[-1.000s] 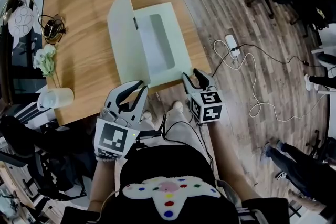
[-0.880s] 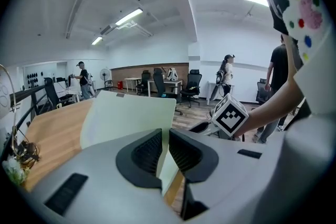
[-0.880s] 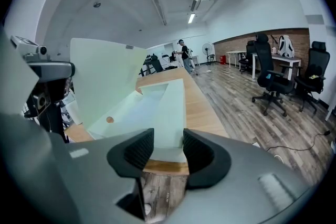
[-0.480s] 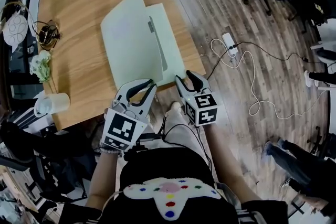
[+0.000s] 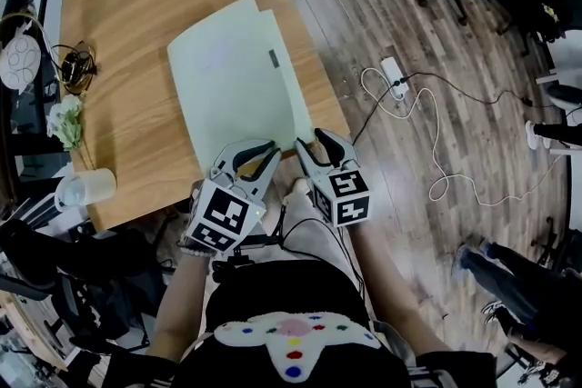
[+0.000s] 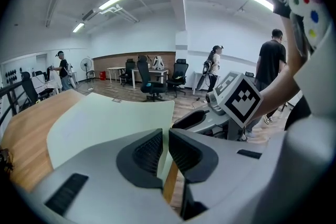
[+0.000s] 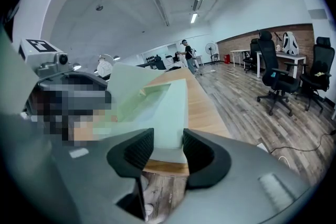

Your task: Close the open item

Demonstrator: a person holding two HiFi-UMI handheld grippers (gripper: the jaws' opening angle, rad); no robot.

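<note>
The lid of the pale green box [image 5: 236,91] has dropped since the earlier frames: it stood nearly upright a second ago and now lies almost flat over its base. Both grippers have also drawn in closer to the box's near end.

The box sits on a wooden table [image 5: 136,4], straight ahead of both grippers, with its long axis running away from them. The left gripper [image 5: 257,152] has its jaws drawn almost together with only a thin slit left, and nothing is caught in it. The lid's near edge lies just beyond its tips.

The right gripper [image 5: 314,145] has its jaws apart and grips nothing. The near right corner of the box sits just ahead of them, partly in the gap. A narrow strip of base is uncovered along the box's right side. In the right gripper view the lid [image 7: 131,81] rises a little off the base [image 7: 170,107], so the box is probably not fully shut.

The lid's free edge is on the right, nearer the right gripper, so that one looks better placed to press it down (the left could steady the near edge).

Nothing stands between the grippers and the box. Far off to the left gripper's left are a cup [image 5: 86,189] and some flowers [image 5: 65,118]. A power strip [image 5: 392,71] with cables lies on the floor well to the right.
</note>
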